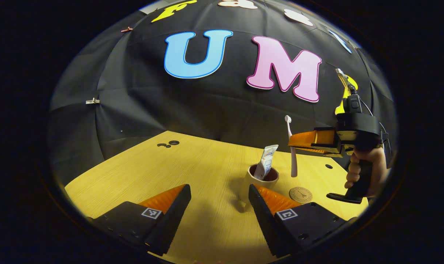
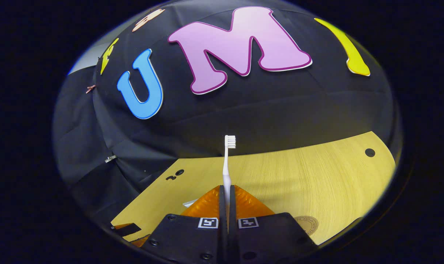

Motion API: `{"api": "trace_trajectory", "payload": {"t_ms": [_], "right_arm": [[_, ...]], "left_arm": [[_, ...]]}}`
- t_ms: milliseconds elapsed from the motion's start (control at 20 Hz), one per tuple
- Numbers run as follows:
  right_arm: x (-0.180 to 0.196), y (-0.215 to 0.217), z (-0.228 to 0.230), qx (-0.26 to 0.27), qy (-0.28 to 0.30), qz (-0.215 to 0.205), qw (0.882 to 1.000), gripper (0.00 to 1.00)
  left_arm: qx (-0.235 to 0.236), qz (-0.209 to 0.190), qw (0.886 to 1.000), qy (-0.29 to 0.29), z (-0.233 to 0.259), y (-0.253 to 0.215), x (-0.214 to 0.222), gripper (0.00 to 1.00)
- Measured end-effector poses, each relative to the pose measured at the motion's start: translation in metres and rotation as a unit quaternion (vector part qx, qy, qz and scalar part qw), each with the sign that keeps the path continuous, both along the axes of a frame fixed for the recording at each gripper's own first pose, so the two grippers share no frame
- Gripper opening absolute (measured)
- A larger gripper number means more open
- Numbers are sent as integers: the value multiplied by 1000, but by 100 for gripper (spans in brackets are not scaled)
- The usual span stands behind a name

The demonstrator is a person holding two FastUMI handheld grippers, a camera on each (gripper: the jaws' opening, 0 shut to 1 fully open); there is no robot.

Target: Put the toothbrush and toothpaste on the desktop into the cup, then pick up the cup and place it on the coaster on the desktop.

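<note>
A tan cup with a dark inside stands on the wooden desktop, and the white toothpaste tube leans upright in it. My left gripper is open, low over the desk just in front of the cup. In the left gripper view the right gripper hovers to the right of and above the cup, shut on the white toothbrush, which hangs upright with bristles up. In the right gripper view the toothbrush rises from between my shut right gripper. A round brown coaster lies right of the cup.
A hand holds the right gripper's handle at the right. Small holes mark the desk's far left, and another hole lies at the right. The black cloth wall rises close behind the desk. The coaster appears in the right gripper view.
</note>
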State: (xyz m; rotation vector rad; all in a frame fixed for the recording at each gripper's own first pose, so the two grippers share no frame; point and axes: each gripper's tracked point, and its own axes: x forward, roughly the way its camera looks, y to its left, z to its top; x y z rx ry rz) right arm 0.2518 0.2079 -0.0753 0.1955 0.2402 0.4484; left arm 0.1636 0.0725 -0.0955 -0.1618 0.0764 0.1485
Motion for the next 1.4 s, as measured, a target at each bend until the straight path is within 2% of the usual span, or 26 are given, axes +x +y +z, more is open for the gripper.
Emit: {"api": "trace_trajectory", "payload": {"t_ms": [150, 300, 600, 750, 950, 1050, 1100, 1150, 1250, 1300, 1350, 1400], "right_arm": [[13, 10, 1, 10, -31, -5, 999, 5], [18, 18, -8, 28, -51, -14, 998, 5], [11, 14, -11, 44, -107, -39, 993, 5], [3, 15, -30, 40, -98, -36, 994, 5], [-3, 16, -44, 27, -91, -27, 995, 12], [-10, 16, -44, 17, -100, -22, 995, 25], [-12, 12, -43, 10, -106, -21, 994, 44], [-15, 7, -42, 4, -109, -22, 994, 48], [-21, -4, -45, -7, -106, -19, 994, 64], [-19, -16, -48, -17, -102, -27, 994, 75], [-20, -26, -50, -23, -98, -33, 994, 98], [-20, -40, -52, -28, -94, -42, 994, 99]], "left_arm": [[-12, -3, 1000, -22, -2, 0, 3, 98], [-21, 4, 1000, -20, -18, 5, 6, 98], [-54, 32, 998, -21, -42, 19, 4, 97], [-64, 42, 997, -14, -53, 23, 5, 98], [-60, 41, 997, -17, -53, 22, 6, 98], [-59, 37, 997, -14, -54, 19, 9, 98], [-59, 33, 998, -13, -55, 17, 10, 98], [-57, 28, 998, -10, -54, 15, 10, 98], [-49, 12, 999, -5, -51, 9, 13, 98], [-43, 2, 999, -1, -50, 5, 15, 98], [-34, -8, 999, 3, -47, 3, 16, 98], [-27, -20, 999, 7, -44, -1, 18, 98]]}}
